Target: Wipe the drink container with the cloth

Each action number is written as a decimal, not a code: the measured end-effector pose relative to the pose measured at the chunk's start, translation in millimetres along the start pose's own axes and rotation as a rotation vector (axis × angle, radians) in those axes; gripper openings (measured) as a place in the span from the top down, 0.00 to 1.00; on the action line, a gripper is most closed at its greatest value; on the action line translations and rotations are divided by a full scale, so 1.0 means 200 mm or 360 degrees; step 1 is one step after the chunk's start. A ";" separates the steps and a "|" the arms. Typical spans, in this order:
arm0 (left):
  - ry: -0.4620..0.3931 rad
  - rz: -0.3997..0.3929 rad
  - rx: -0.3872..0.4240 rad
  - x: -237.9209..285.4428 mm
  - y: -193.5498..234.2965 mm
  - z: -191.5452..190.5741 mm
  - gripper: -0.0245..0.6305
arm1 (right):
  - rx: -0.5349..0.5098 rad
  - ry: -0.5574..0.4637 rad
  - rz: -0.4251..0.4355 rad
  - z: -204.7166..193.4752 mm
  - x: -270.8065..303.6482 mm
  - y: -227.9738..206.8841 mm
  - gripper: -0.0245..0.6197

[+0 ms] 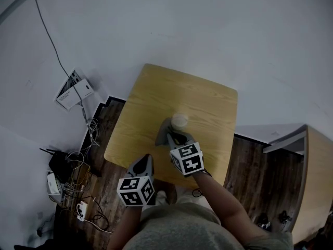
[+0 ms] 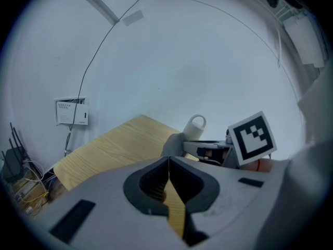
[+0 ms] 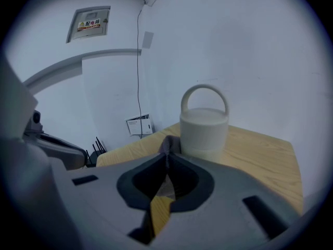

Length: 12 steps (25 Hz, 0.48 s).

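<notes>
Jaws of right gripper [image 3: 166, 155] pinch crumpled grey cloth [image 3: 169, 144] just beside cream cylindrical loop-handled drink container [image 3: 204, 129] on light wooden table [image 3: 260, 150], left gripper [image 2: 168, 160] jaws together, empty; wiping likely starting, next press cloth against container wall.

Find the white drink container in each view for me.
Head view: drink container at the middle of the wooden table.
Left gripper view: right of centre, small.
Right gripper view: centre, large, handle upright.
Shared landmark: the grey cloth beside its base, at its left in every view.
</notes>
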<state>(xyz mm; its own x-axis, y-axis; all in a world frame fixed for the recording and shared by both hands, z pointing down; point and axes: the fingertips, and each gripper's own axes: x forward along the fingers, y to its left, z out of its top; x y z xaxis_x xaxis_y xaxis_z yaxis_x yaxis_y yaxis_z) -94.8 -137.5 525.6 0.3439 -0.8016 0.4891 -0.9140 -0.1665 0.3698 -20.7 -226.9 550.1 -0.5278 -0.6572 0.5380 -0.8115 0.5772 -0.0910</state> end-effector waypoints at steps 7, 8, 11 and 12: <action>0.0010 0.0013 -0.0008 0.02 0.00 -0.02 0.96 | 0.0010 0.0085 -0.0001 -0.12 0.05 -0.03 0.95; 0.0012 0.0016 -0.0009 0.02 0.00 -0.02 0.96 | 0.0012 0.0101 0.0000 -0.14 0.06 -0.03 0.95; 0.0018 0.0024 -0.0013 0.03 0.01 -0.02 0.96 | 0.0013 0.0145 0.0001 -0.18 0.08 -0.04 0.95; 0.0021 0.0026 -0.0014 0.03 0.02 -0.02 0.96 | 0.0009 0.0157 0.0000 -0.20 0.09 -0.05 0.95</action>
<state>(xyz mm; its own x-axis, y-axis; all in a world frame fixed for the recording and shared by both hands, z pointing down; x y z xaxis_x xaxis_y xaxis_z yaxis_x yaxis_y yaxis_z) -95.0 -141.6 533.1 0.3316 -0.7966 0.5054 -0.9177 -0.1481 0.3688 -12.9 -224.7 594.4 -0.5006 -0.6061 0.6181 -0.8132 0.5741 -0.0956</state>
